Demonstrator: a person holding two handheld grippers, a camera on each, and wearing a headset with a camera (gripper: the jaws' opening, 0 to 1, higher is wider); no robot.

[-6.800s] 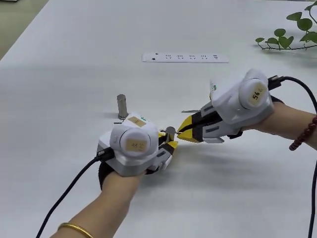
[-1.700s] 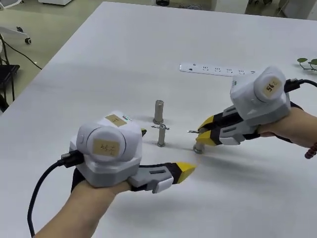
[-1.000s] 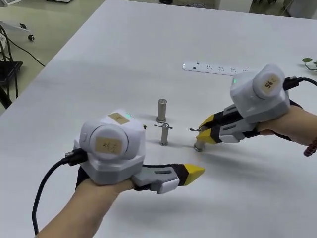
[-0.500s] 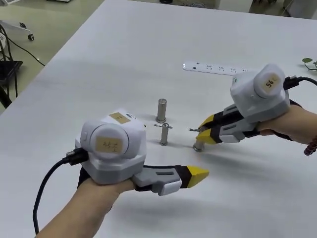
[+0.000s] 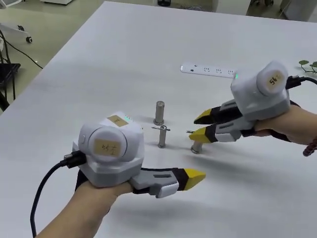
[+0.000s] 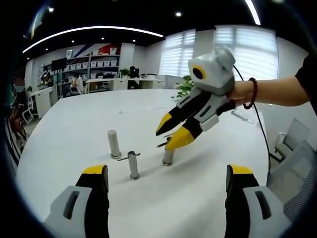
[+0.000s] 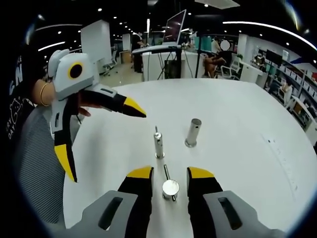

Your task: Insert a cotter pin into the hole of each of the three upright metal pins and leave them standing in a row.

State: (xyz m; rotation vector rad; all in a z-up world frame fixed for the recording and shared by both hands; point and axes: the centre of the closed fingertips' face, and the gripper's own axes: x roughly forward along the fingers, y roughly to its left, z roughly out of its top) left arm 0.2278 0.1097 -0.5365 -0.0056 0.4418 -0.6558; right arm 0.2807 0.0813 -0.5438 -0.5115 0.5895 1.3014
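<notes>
The right gripper (image 5: 199,125), jaws slightly apart and empty, hovers just over the end pin (image 5: 196,147) of three upright on the surface (image 5: 99,74), while the left gripper (image 6: 167,169), jaws wide, stands clear of the middle pin (image 5: 162,137).

3 cameras, 1 shared target: the pin row mid-table.

Left gripper view: rides the left gripper (image 6: 167,169), low, near the height of the white table (image 6: 59,148), and faces across it along its own jaws. The metal pins (image 6: 133,165) sit at middle range, with the right gripper (image 6: 167,138) just beyond them. Right gripper view: close, tilted down, nearest pin between its own jaws, left gripper at picture left. These 2 views roughly face each other. Head view: higher, looking forward and down, takes in both grippers. All 3 views share the pins.
</notes>
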